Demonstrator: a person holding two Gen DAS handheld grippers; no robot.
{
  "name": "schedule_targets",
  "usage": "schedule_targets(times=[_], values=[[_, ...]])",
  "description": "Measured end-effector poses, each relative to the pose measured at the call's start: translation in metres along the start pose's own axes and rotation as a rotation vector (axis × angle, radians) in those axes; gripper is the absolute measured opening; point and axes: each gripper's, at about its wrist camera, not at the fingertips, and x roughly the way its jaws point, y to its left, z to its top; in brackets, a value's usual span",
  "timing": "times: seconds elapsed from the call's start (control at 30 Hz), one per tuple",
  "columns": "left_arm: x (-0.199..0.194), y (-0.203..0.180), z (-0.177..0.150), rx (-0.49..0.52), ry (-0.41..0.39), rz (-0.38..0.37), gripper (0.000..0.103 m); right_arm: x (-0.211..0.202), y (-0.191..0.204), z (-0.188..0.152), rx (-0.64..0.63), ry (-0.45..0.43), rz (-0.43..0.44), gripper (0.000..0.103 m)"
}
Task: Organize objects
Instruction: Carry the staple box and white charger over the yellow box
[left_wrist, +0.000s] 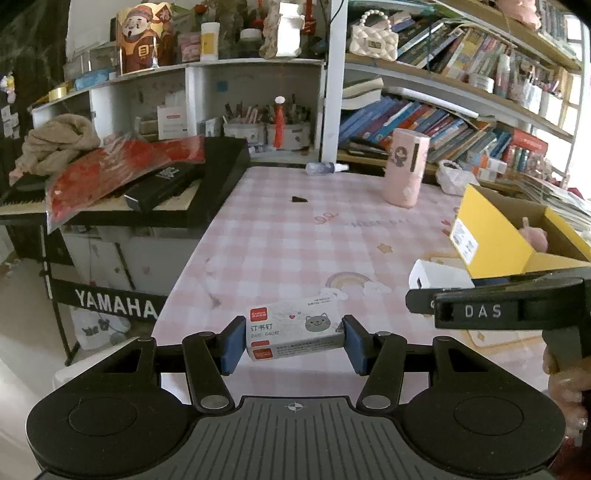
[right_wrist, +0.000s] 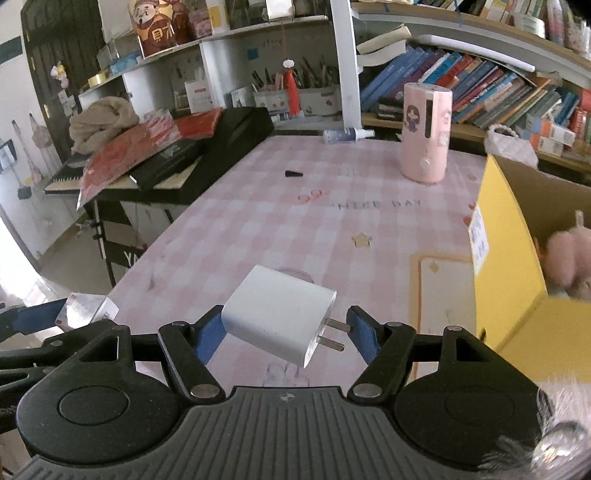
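Pink checked tablecloth (left_wrist: 280, 236), left gripper (left_wrist: 291, 338) jaws clamping rectangular staple box (left_wrist: 293, 332), right gripper (right_wrist: 284, 334) jaws gripping smooth white charger (right_wrist: 277, 314).

staple box (left_wrist: 293, 328): "订书钉 24/6" | keyboard stand (left_wrist: 114, 304): "YAMAHA" | right tool (left_wrist: 498, 310): "DAS" | tablecloth (right_wrist: 380, 204): "NICE DAY"

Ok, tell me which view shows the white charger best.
The right wrist view: the white charger sits whole between the right gripper fingers, prongs pointing at the right finger. The left wrist view shows only one end of it, behind the right gripper's arm.
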Motion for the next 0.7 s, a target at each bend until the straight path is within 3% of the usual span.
schedule_targets(times=[0.3, 0.7], values=[[-0.022, -0.016, -0.023, 0.056, 0.005, -0.08, 0.054, -0.041, 0.002, -0.044, 0.042, -0.009, -0.045, 0.069], [-0.02, -0.071, -0.028, 0.189, 0.007, -0.253, 0.054, -0.087, -0.042, -0.084, 0.197, -0.017, -0.194, 0.069]])
